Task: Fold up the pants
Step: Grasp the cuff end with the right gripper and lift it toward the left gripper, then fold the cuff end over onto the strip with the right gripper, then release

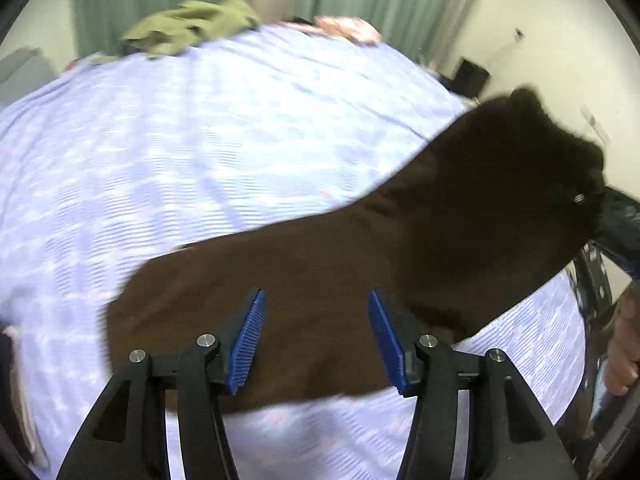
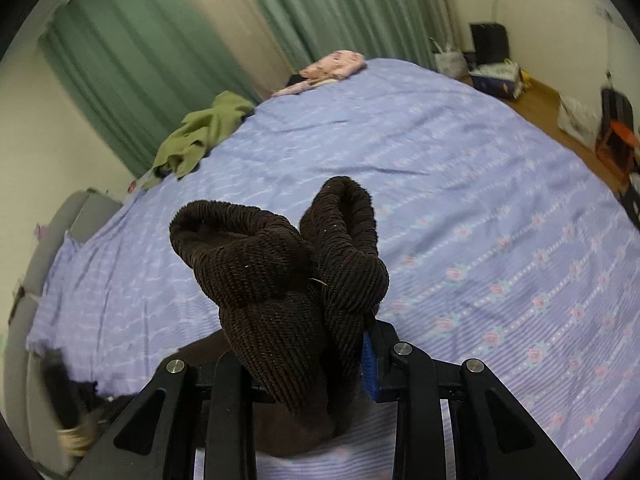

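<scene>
Holding one pair of dark brown ribbed pants (image 2: 288, 280), my right gripper (image 2: 320, 364) is pinched tight on a bunched fold of the fabric, which bulges up in two rounded lobes toward twelve o'clock of its camera. One blue pad (image 2: 370, 364) shows at the right of the cloth; the other is buried under it. My left gripper (image 1: 318, 340) stands spread, its two blue pads (image 1: 248, 340) apart with nothing clamped between them, poised above the pants (image 1: 360, 264), which stretch from about seven o'clock up to two o'clock across the bed (image 1: 200, 140). That bed carries one lilac floral sheet. At its far edge I count one crumpled olive-green garment (image 2: 204, 136) near ten o'clock and one pink patterned cloth (image 2: 336, 66) near twelve. Two green curtains (image 2: 132, 60) hang behind. One hand (image 1: 624, 344) shows at three o'clock in the left view.
</scene>
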Demonstrator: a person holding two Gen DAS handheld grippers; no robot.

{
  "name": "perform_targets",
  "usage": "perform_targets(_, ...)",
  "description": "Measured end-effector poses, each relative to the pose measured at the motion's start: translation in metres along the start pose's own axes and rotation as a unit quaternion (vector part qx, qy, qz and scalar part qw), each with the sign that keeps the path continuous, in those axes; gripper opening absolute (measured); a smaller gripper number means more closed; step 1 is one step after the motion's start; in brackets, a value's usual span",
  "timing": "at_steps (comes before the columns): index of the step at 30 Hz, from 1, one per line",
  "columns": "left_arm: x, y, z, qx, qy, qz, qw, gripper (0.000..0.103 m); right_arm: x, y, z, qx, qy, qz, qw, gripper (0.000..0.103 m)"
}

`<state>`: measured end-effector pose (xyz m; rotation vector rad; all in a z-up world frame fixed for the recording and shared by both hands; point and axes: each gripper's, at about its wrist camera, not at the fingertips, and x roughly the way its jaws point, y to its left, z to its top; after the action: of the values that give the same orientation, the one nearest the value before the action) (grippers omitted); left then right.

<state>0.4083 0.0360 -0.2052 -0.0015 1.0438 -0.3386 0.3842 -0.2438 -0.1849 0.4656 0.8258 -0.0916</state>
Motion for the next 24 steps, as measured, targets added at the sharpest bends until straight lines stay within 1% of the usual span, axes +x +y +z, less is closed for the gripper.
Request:
perform_targets(3, -0.041, 0.039, -0.02, -0.032, -0.017, 0.025, 0.999, 0.054, -0.004, 0.044, -0.006, -0.037, 0.002, 0.002, 0.999, 0.031)
perform_targets(5, -0.056, 0.06, -0.033, -0.054, -0.017, 0.039, 0.9976, 0.054, -0.005, 0.073, -0.012, -0.061, 0.002, 0.004, 0.998, 0.031)
perform_targets(8, -0.075, 0.088, -0.055, -0.088, -0.022, 0.047, 0.9948, 0.054, -0.001, 0.118, -0.024, -0.094, 0.008, 0.009, 0.995, 0.031)
perform_targets(11, -0.088, 0.104, -0.071, -0.101, -0.03, 0.06, 0.9927, 0.054, 0.006, 0.161, -0.038, -0.127, 0.015, 0.009, 0.992, 0.031)
perform_targets(15, -0.098, 0.127, -0.087, -0.11, -0.038, 0.067, 0.991, 0.054, 0.026, 0.21, -0.062, -0.166, 0.036, 0.008, 0.986, 0.031)
perform_targets(19, -0.1, 0.145, -0.101, -0.114, -0.036, 0.081, 0.9896, 0.054, 0.051, 0.248, -0.092, -0.201, 0.039, 0.011, 0.979, 0.031)
perform_targets(21, -0.099, 0.151, -0.107, -0.113, -0.034, 0.089, 0.989, 0.054, 0.066, 0.265, -0.113, -0.23, 0.042, -0.002, 0.972, 0.031)
perform_targets(22, -0.098, 0.156, -0.111, -0.113, -0.031, 0.094, 0.9887, 0.054, 0.078, 0.272, -0.127, -0.25, 0.051, -0.013, 0.967, 0.031)
perform_targets(24, -0.095, 0.163, -0.118, -0.113, -0.025, 0.099, 0.9883, 0.054, 0.092, 0.281, -0.15, -0.274, 0.069, -0.022, 0.959, 0.031)
